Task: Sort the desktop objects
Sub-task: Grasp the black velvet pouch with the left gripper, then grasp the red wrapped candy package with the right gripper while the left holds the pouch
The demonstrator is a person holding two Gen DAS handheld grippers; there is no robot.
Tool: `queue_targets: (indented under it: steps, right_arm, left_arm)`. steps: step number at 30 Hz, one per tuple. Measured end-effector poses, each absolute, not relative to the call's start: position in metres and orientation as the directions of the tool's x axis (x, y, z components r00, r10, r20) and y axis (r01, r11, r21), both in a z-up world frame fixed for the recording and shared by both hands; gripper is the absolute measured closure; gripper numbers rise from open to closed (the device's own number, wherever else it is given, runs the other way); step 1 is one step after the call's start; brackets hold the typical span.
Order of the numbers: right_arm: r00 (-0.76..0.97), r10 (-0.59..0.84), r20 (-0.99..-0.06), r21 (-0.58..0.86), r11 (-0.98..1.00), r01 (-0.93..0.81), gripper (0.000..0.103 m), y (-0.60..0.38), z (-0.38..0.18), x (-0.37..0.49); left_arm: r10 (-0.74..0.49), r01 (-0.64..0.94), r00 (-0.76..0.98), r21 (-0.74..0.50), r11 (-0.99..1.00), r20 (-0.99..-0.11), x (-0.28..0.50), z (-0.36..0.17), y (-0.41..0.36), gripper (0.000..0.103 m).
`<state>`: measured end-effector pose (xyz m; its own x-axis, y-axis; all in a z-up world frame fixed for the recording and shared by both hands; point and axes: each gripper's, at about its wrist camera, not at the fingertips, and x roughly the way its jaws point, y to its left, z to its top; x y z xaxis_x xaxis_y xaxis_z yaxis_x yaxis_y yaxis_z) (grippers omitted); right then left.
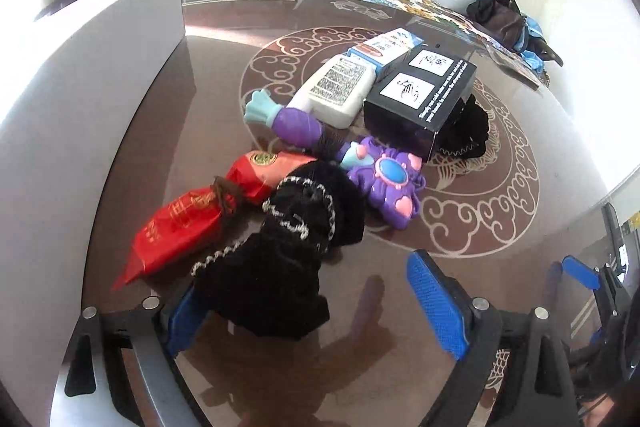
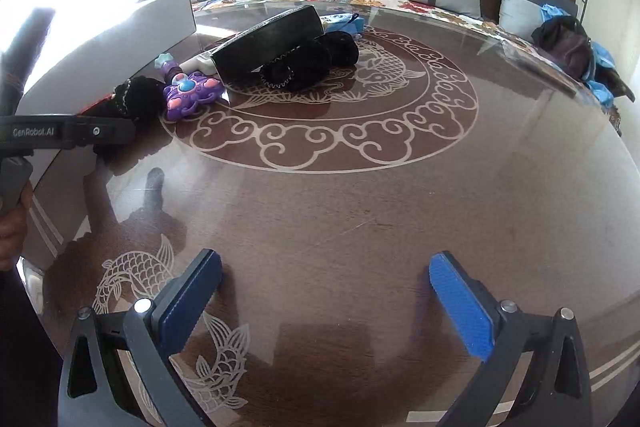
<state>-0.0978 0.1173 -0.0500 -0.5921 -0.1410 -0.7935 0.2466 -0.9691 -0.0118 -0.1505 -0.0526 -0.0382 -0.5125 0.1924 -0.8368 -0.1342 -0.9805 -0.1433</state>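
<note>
Clutter: the items to be sorted lie bunched on one side of the glass-topped table (image 2: 360,211), overlapping one another, which points to an unsorted heap rather than deliberate placement.
Left gripper (image 1: 308,311): jaws stand apart around the near end of the black fabric bundle (image 1: 280,259); the left blue pad is against or partly under the cloth, the right pad clear of it, so no pinch is made yet.
Left gripper purpose: judged to be lining up a grasp on the bundle, the nearest item in the heap.
Right gripper (image 2: 324,307): jaws spread wide over bare tabletop, nothing between them, well apart from the heap; apparently waiting.
Black fabric bundle: soft, plush, limp, edged with pale zigzag stitching; likely to sag when lifted.
Red packet (image 1: 188,223): glossy crinkled foil, tied at the waist, partly under the bundle.
Purple toy (image 1: 384,183): hard moulded plastic, flower-shaped head with a blue gem, ribbed handle.
White bottle (image 1: 336,91): smooth, flat-sided, lying down.
Black box (image 1: 424,99): rigid card, resting on a second black fabric piece (image 1: 472,131).
Risk: lifting the bundle may drag the packet.
</note>
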Motion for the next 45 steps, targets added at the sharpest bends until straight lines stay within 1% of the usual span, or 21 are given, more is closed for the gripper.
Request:
queue_targets:
  steps: [1,2,3,6,11,14,17,20,21,22,24,26,28,32,35,38,39,42,43,45]
  right_arm:
    - [-0.592,-0.141,-0.793,-0.012,-0.969,0.247,0.0,0.117,-0.05,-0.098]
    - [-0.592,-0.141,-0.794,-0.012,-0.969,0.247,0.0,0.117,-0.05,-0.098]
    - [-0.592,-0.141,-0.793,-0.012,-0.969,0.247,0.0,0.117,-0.05,-0.098]
    - [-0.592,-0.141,-0.793,-0.012,-0.969,0.247,0.0,0.117,-0.05,-0.098]
    - [-0.592,-0.141,-0.793,-0.012,-0.969,0.247,0.0,0.117,-0.05,-0.098]
    - [-0.592,-0.141,-0.794,-0.011,-0.969,0.246,0.0,0.117,-0.05,-0.098]
    - [-0.592,-0.141,-0.793,-0.011,-0.969,0.246,0.0,0.118,-0.05,-0.098]
    - [-0.585,-0.137,-0.799,-0.013,-0.969,0.245,0.0,0.117,-0.05,-0.098]
    - [-0.563,-0.125,-0.817,-0.015,-0.971,0.237,0.0,0.116,-0.049,-0.101]
    - [-0.53,-0.137,-0.837,0.012,-0.973,0.232,0.0,0.112,-0.046,-0.106]
    - [-0.495,-0.265,-0.828,0.146,-0.953,0.266,0.015,0.095,-0.033,-0.112]
    - [-0.436,-0.374,-0.818,0.247,-0.914,0.321,0.017,0.061,-0.019,-0.123]
    - [-0.342,-0.464,-0.818,0.333,-0.864,0.377,0.017,0.022,-0.01,-0.141]
    - [-0.167,-0.483,-0.86,0.386,-0.828,0.406,0.026,-0.054,-0.02,-0.181]
    - [-0.167,-0.452,-0.876,0.367,-0.85,0.377,0.026,-0.085,-0.027,-0.207]
    - [-0.168,-0.449,-0.878,0.383,-0.868,0.315,0.026,-0.099,-0.034,-0.227]
    - [-0.175,-0.447,-0.877,0.383,-0.872,0.306,0.024,-0.104,-0.035,-0.231]
    - [-0.189,-0.406,-0.894,0.331,-0.883,0.332,0.024,-0.124,-0.035,-0.239]
    - [-0.203,-0.379,-0.903,0.293,-0.887,0.356,0.026,-0.131,-0.035,-0.239]
    - [-0.241,-0.31,-0.92,0.183,-0.882,0.433,0.035,-0.147,-0.035,-0.234]
  left_arm:
    - [0.184,-0.139,-0.514,-0.13,-0.982,-0.838,-0.152,-0.038,-0.05,0.052]
    - [0.182,-0.144,-0.509,-0.125,-0.982,-0.841,-0.153,-0.04,-0.049,0.067]
    - [0.184,-0.145,-0.51,-0.127,-0.981,-0.84,-0.151,-0.04,-0.048,0.073]
    - [0.167,-0.146,-0.53,-0.104,-0.984,-0.832,-0.132,-0.039,-0.047,0.073]
    - [0.161,-0.134,-0.477,-0.109,-0.985,-0.864,-0.076,-0.036,-0.049,0.073]
    - [0.123,-0.096,-0.482,-0.087,-0.992,-0.867,-0.045,-0.036,-0.056,0.073]
    - [0.1,-0.045,-0.495,-0.09,-0.995,-0.863,-0.032,-0.037,-0.07,0.073]
    - [0.087,-0.062,-0.517,-0.064,-0.996,-0.852,-0.029,-0.039,-0.075,0.073]
    - [0.078,-0.073,-0.526,-0.046,-0.996,-0.847,-0.027,-0.04,-0.075,0.073]
    - [0.07,-0.082,-0.537,-0.031,-0.996,-0.841,-0.025,-0.041,-0.073,0.073]
    - [0.057,-0.086,-0.554,-0.011,-0.996,-0.831,-0.023,-0.042,-0.072,0.073]
    - [0.053,-0.08,-0.563,-0.009,-0.997,-0.825,-0.02,-0.042,-0.072,0.073]
    - [0.056,-0.079,-0.565,-0.013,-0.997,-0.823,-0.016,-0.041,-0.076,0.072]
    - [0.054,-0.076,-0.566,-0.013,-0.997,-0.823,-0.008,-0.041,-0.089,0.072]
    - [0.055,-0.056,-0.569,-0.028,-0.998,-0.82,-0.006,-0.041,-0.101,0.072]
    - [0.05,-0.044,-0.574,-0.031,-0.999,-0.817,-0.005,-0.041,-0.109,0.072]
    - [0.049,-0.043,-0.575,-0.03,-0.999,-0.816,-0.005,-0.041,-0.111,0.072]
    - [0.041,-0.044,-0.579,-0.019,-0.999,-0.815,-0.007,-0.041,-0.113,0.072]
    - [0.035,-0.044,-0.579,-0.012,-0.999,-0.815,-0.008,-0.041,-0.112,0.072]
    - [0.026,-0.044,-0.58,0.0,-0.999,-0.814,-0.01,-0.041,-0.11,0.071]
